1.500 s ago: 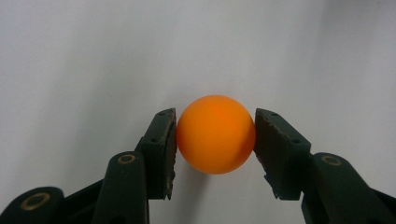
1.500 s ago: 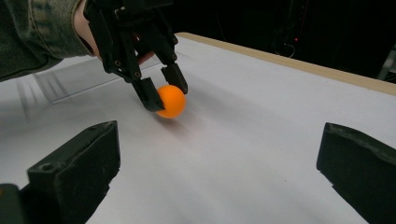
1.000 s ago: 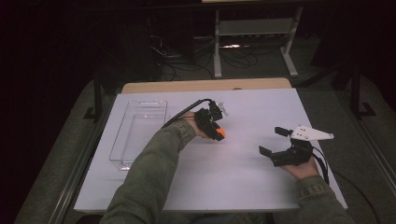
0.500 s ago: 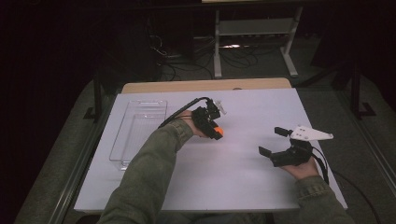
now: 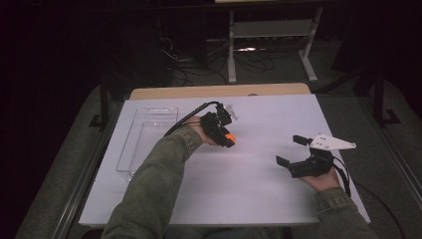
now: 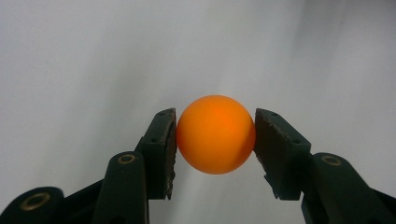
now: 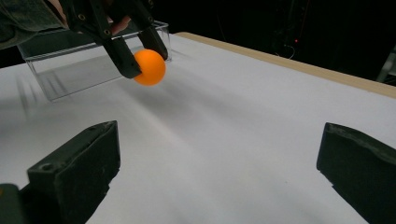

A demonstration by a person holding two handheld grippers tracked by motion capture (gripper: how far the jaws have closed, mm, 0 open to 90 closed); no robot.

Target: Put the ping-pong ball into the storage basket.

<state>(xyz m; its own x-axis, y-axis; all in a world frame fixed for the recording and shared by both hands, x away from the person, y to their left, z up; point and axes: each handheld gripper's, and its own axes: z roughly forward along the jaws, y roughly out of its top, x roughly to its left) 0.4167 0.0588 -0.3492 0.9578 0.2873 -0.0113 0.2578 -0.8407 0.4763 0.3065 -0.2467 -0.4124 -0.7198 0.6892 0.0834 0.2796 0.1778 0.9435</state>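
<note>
Between the left hand-held gripper [image 6: 215, 140] jaws sits a clamped smooth orange ball [image 6: 215, 134]; right hand-held gripper [image 5: 293, 151] gapes.

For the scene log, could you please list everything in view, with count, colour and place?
ball: one, orange, gripped between the left gripper's jaws, above the sheet
tray: one, clear plastic, left part of the table
sheet: one, white, covering the table
table: one, wooden edge showing at the far side
left gripper: one, black, mid-table beside the tray
right gripper: one, black with grey plate, jaws apart, right side
</note>
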